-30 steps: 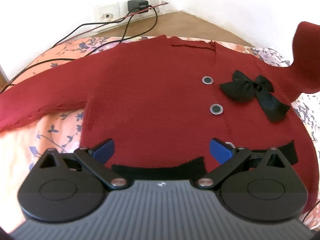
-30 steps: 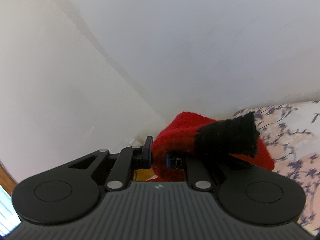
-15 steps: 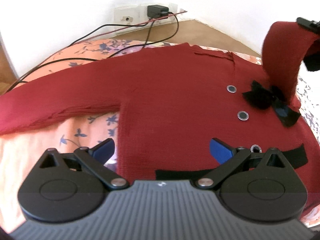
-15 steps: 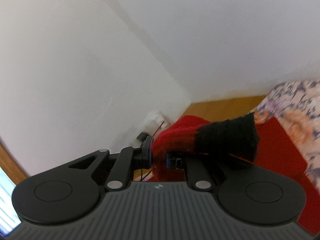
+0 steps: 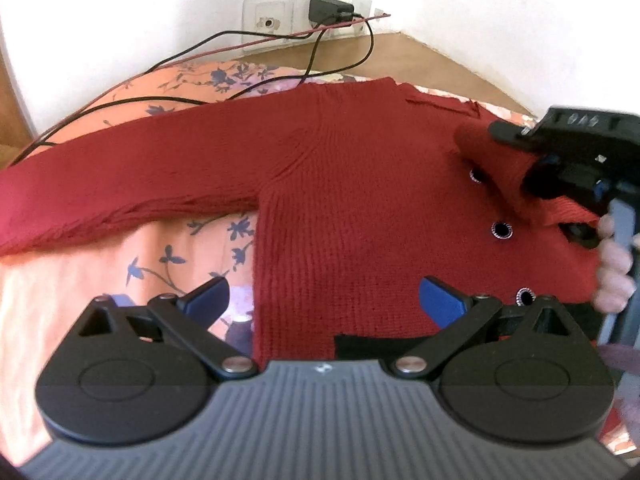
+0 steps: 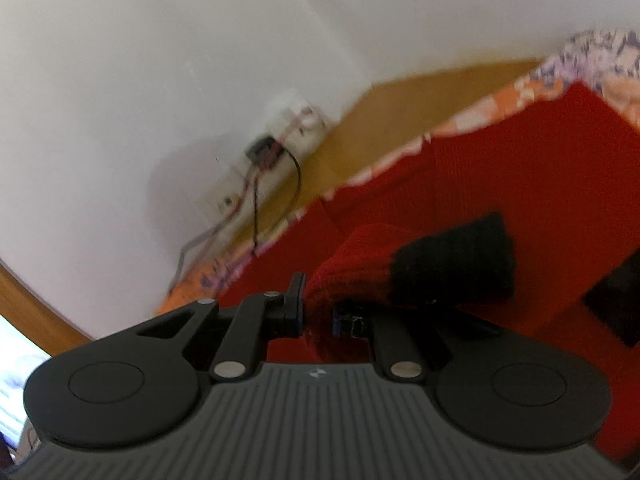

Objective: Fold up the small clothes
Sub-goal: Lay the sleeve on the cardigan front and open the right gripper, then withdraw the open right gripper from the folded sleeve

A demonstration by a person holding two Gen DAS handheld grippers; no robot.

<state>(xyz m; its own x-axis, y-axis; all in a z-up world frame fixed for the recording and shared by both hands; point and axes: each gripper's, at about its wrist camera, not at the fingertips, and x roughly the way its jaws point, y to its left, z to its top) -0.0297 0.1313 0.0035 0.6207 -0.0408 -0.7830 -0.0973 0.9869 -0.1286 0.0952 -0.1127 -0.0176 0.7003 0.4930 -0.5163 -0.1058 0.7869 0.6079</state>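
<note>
A small red knit cardigan (image 5: 352,216) with round buttons and black trim lies flat, front up, on a floral sheet (image 5: 80,280). Its left sleeve (image 5: 120,176) stretches out to the left. My left gripper (image 5: 324,300) hovers open over the cardigan's lower left edge, holding nothing. My right gripper (image 6: 318,312) is shut on the right sleeve (image 6: 360,264) near its black cuff (image 6: 456,264). In the left wrist view that sleeve (image 5: 496,168) is folded over the buttoned chest, with the right gripper (image 5: 560,184) and a hand (image 5: 612,264) above it.
Wall sockets (image 5: 304,16) with a black plug and cables (image 5: 224,40) trailing over the sheet's far left sit behind the bed. Wooden floor (image 5: 432,56) shows beyond the far edge. A white wall fills the back.
My right gripper has swung the right sleeve down and left over the cardigan's chest, covering the black bow. My left gripper has shifted left toward the cardigan's side edge.
</note>
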